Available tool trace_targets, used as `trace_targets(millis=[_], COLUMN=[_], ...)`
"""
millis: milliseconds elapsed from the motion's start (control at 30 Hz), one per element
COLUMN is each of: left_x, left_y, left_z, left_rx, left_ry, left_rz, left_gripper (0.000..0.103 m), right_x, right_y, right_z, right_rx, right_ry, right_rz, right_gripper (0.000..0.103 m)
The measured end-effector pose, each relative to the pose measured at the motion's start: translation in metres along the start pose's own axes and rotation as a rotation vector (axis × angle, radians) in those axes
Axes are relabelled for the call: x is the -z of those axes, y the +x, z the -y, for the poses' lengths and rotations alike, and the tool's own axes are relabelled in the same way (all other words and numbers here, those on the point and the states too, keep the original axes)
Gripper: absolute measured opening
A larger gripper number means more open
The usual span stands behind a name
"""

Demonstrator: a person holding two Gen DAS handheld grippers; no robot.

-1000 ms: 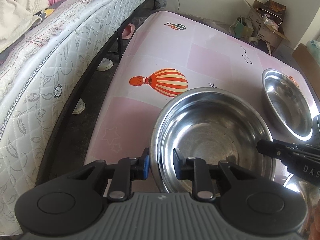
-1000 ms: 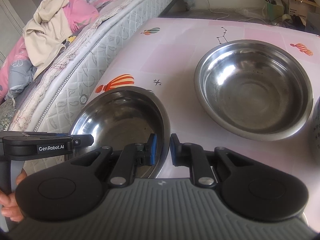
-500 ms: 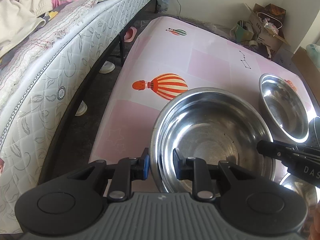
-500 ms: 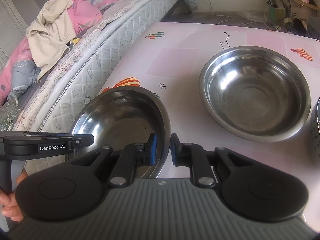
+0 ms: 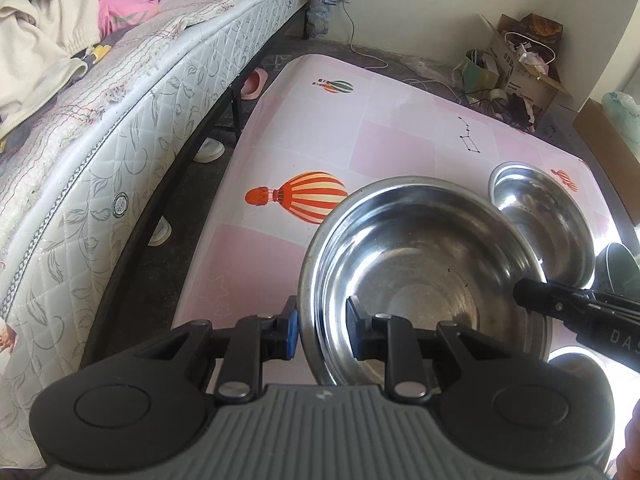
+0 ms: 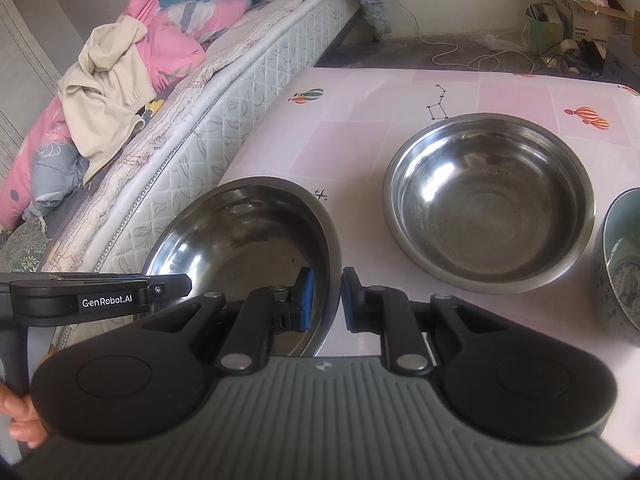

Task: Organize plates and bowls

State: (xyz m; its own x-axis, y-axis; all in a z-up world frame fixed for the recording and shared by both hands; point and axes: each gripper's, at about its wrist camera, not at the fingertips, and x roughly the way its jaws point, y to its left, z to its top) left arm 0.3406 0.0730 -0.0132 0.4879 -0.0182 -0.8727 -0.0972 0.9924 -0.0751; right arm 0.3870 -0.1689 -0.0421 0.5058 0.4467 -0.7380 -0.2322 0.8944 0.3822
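Pink balloon-print cloth covers the table [image 5: 400, 136] beside a quilted mattress [image 5: 120, 152] that fills the left of the frame.

Through my left wrist camera, my left gripper [image 5: 320, 324] is narrowed onto the near rim of the big steel bowl [image 5: 424, 272] at lower centre, one pad outside the wall and one inside. My other tool's dark arm reaches in from the lower right edge. A second steel bowl [image 5: 548, 224] sits on the cloth at the right, partly behind the one I hold.

Through my right wrist camera, my right gripper [image 6: 325, 300] is nearly shut on the same bowl's [image 6: 240, 240] opposite rim at lower centre, with my left tool at lower left. The second bowl [image 6: 488, 200] rests at centre right, well apart, and a glazed bowl [image 6: 624, 264] pokes in at the right edge.

I judge this a two-handed carry toward nesting. To do it well, I should keep both pinches firm and both hands level so the thin rim doesn't slip, clear the resting bowl's rim, centre above it, then lower evenly before loosening either grip.
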Motion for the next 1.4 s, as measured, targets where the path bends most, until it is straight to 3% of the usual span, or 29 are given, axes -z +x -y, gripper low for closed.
trace_targets(millis=[267, 467, 833, 933, 1100, 1200, 1400], left_x=[-0.025, -0.047, -0.066, -0.064, -0.061, -0.062, -0.063], left_y=[-0.009, 0.007, 0.057, 0.065, 0.062, 0.056, 0.059], left_z=[0.054, 0.098, 0.15, 0.155, 0.157, 0.154, 0.142], left_rx=[0.03, 0.064, 0.079, 0.09, 0.113, 0.118, 0.105], left_ry=[0.052, 0.067, 0.095, 0.109, 0.133, 0.132, 0.102], left_rz=[0.036, 0.02, -0.031, -0.04, -0.015, 0.011, 0.01], left_gripper=[0.025, 0.025, 0.025, 0.031, 0.055, 0.057, 0.058], right_x=[-0.024, -0.044, -0.074, -0.075, -0.072, -0.074, -0.087], right_y=[-0.037, -0.058, -0.043, -0.031, -0.019, -0.016, -0.014], right_z=[0.037, 0.08, 0.146, 0.16, 0.168, 0.167, 0.167], right_rx=[0.026, 0.081, 0.168, 0.182, 0.204, 0.201, 0.217], right_ry=[0.04, 0.075, 0.118, 0.126, 0.112, 0.115, 0.101], right_rz=[0.074, 0.116, 0.089, 0.07, 0.055, 0.062, 0.089], right_gripper=[0.016, 0.016, 0.016, 0.017, 0.02, 0.022, 0.035])
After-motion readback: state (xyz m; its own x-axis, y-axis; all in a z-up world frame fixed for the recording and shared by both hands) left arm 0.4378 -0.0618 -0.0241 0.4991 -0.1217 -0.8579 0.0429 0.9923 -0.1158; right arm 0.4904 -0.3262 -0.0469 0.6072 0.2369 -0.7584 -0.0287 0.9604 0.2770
